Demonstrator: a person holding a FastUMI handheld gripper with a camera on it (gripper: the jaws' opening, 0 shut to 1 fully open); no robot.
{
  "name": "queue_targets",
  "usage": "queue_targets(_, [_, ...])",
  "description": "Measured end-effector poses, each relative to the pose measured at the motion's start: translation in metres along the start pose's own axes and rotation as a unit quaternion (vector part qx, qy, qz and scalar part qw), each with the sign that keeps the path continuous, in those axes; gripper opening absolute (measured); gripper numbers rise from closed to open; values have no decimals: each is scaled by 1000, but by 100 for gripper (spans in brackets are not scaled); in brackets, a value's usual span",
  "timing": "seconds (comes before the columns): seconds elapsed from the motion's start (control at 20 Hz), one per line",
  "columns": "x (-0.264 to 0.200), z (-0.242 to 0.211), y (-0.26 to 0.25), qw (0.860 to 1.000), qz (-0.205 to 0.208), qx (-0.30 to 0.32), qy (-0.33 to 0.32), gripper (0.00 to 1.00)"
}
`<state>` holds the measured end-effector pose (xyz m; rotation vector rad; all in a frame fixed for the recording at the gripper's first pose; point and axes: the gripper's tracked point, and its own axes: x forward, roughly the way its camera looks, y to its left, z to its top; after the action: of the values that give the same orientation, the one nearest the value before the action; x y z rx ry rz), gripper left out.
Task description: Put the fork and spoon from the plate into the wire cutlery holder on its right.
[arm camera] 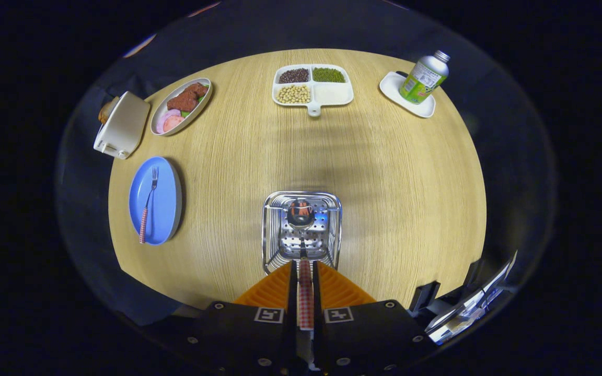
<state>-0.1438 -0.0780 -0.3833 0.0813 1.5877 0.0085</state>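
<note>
The spoon (303, 245) hangs bowl-down inside the wire cutlery holder (302, 232), its checked handle clamped between the two fingers of the gripper (305, 269), which are closed narrow on it right at the holder's near rim. The fork (149, 203), with the same checked handle, lies lengthwise on the blue plate (168, 219), well apart to the holder's left, with bare wooden table (395, 183) between them. Beyond the plate sit a white toaster (122, 125) and an oval dish of food (181, 106). Farther across stand a divided tray of beans (332, 94) and a bottle (424, 77) on a small white tray (392, 86)
</note>
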Motion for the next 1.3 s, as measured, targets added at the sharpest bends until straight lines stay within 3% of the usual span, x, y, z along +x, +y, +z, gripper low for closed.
queue_targets(0.2, [-17,24,11,996,13,23,-81,26])
queue_targets(0.35, [-37,44,29,987,28,32,-155,44])
queue_targets(0.55, [-66,73,45,965,24,33,-258,73])
queue_targets(0.65, [-86,89,49,947,6,29,-320,81])
queue_targets(0.8, [-115,110,52,911,-38,17,-410,85])
queue_targets(0.95, [-144,117,76,883,-46,4,-468,88])
queue_targets(1.15, [-158,126,120,860,-33,-14,-509,89])
queue_targets(1.3, [-162,129,157,852,-18,-29,-522,89])
